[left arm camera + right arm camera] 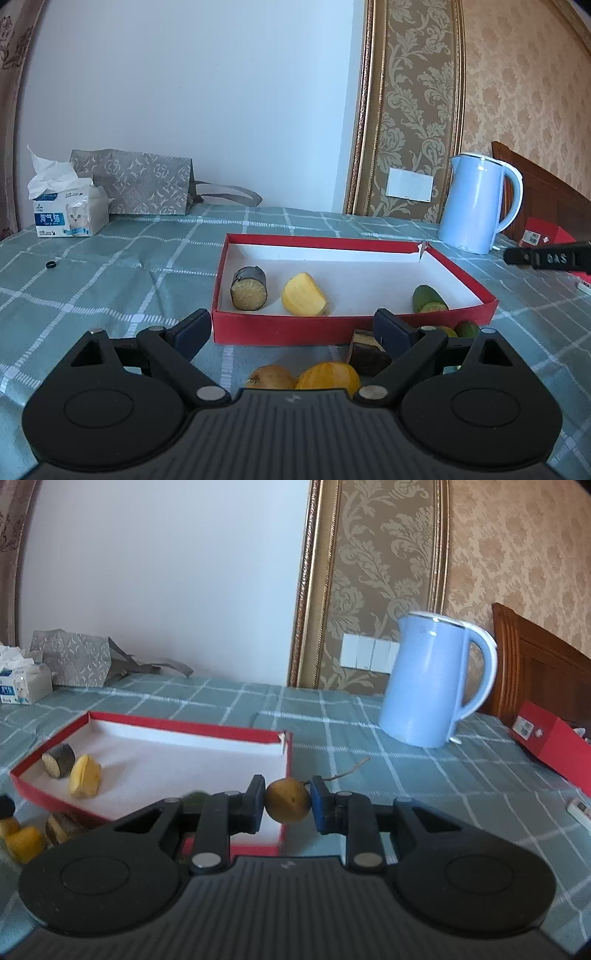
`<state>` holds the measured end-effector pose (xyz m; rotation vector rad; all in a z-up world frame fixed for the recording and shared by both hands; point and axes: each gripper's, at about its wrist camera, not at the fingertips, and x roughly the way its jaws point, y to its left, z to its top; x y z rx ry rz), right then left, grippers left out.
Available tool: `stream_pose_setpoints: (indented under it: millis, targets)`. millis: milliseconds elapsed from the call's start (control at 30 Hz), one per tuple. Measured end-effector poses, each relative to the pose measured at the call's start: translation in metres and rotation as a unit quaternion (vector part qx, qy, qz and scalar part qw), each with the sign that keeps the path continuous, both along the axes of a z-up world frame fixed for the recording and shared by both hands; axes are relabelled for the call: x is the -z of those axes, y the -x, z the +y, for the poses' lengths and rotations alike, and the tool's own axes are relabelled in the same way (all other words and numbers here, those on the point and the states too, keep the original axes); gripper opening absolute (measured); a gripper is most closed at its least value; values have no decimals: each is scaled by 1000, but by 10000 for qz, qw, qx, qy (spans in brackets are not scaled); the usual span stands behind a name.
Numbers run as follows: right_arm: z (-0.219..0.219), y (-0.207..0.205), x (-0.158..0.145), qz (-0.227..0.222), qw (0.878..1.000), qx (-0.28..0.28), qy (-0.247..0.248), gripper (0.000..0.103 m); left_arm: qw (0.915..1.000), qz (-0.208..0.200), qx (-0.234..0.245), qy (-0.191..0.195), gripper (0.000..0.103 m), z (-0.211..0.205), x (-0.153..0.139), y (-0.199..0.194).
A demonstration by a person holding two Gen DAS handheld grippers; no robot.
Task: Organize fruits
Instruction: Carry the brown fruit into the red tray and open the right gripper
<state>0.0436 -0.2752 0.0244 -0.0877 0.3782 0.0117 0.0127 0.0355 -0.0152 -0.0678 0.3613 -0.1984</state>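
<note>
In the left wrist view, the left gripper (pixel 291 330) stands wide open with nothing between its fingers, held low over a checked cloth (pixel 110 266). Just past its tips lies a red tray (pixel 280 334) holding a dark cut piece (pixel 249 288), a yellow wedge (pixel 303 295) and a cucumber (pixel 428 301). On the cloth in front of the tray, near the gripper's body, sit a brown fruit (pixel 271 376), a yellow fruit (pixel 328 376), a dark block (pixel 365 350) and two small green fruits (pixel 466 328). A blue kettle (pixel 476 203) stands far right, a tissue box (pixel 68 210) and a grey bag (pixel 140 181) far left. In the right wrist view, the right gripper (pixel 288 801) is clamped on a round brown fruit with a stem (pixel 288 801), its pads pressing both sides, the fruit raised over the tray's near right corner (pixel 284 775). The dark piece (pixel 59 764) and wedge (pixel 85 781) lie at the tray's left end.
</note>
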Motion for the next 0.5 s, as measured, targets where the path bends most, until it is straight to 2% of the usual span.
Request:
stream_pose_setpoints:
  millis: [200,500]
  targets:
    - [14,-27,2,112,9998,-142,-17,25,9999,56,87,9,95,-1,0,-2]
    - [48,-90,14,449,9975,-552,-7,25,9998,122,152,33,95,-1,1,-5]
